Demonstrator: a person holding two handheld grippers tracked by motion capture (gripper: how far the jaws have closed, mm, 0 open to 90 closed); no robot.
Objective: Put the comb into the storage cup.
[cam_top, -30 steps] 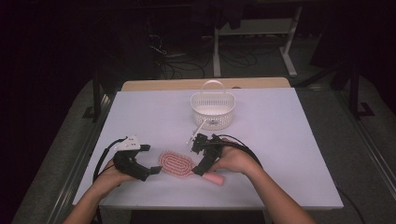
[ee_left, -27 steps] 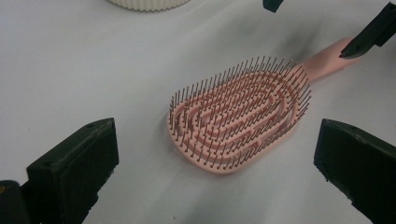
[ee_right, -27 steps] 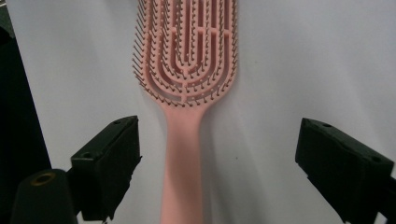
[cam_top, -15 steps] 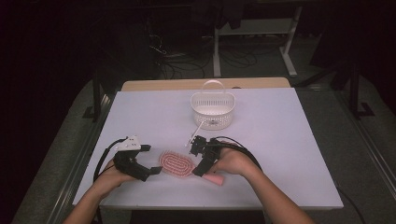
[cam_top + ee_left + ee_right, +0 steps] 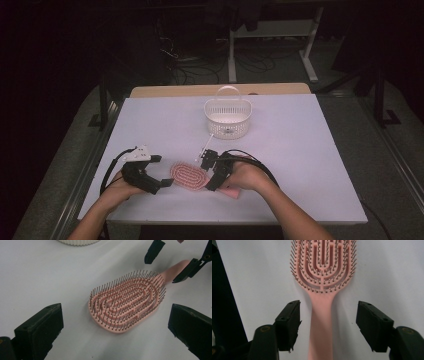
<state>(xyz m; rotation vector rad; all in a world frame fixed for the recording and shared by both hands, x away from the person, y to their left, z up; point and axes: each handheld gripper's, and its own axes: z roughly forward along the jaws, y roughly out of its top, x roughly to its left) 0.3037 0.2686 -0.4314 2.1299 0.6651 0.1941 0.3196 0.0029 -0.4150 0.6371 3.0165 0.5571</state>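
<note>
**Inspector A:** Starting at the left. What of the left tongs (image 5: pixel 167 182)?

**Inspector B:** They rest low over the white desk (image 5: pixel 310 150), jaws spread wide with nothing between them, pointed at the bristle end of the pink hairbrush (image 5: pixel 189 175) and just short of it.

**Inspector A:** And the hairbrush itself?

**Inspector B:** Flat on the desk near the front edge, bristles up, between the two hands. Its oval head lies toward the left hand, its handle toward the right.

**Inspector A:** The right tongs (image 5: pixel 328 325)?

**Inspector B:** They straddle the handle just behind the head. The jaws have just been closing, yet a gap remains on each side; the pads do not touch the handle.

**Inspector A:** Anything farther off?

**Inspector B:** A white slotted basket (image 5: pixel 228 118) with an upright handle stands toward the far side of the desk, well apart from the hairbrush.
</note>
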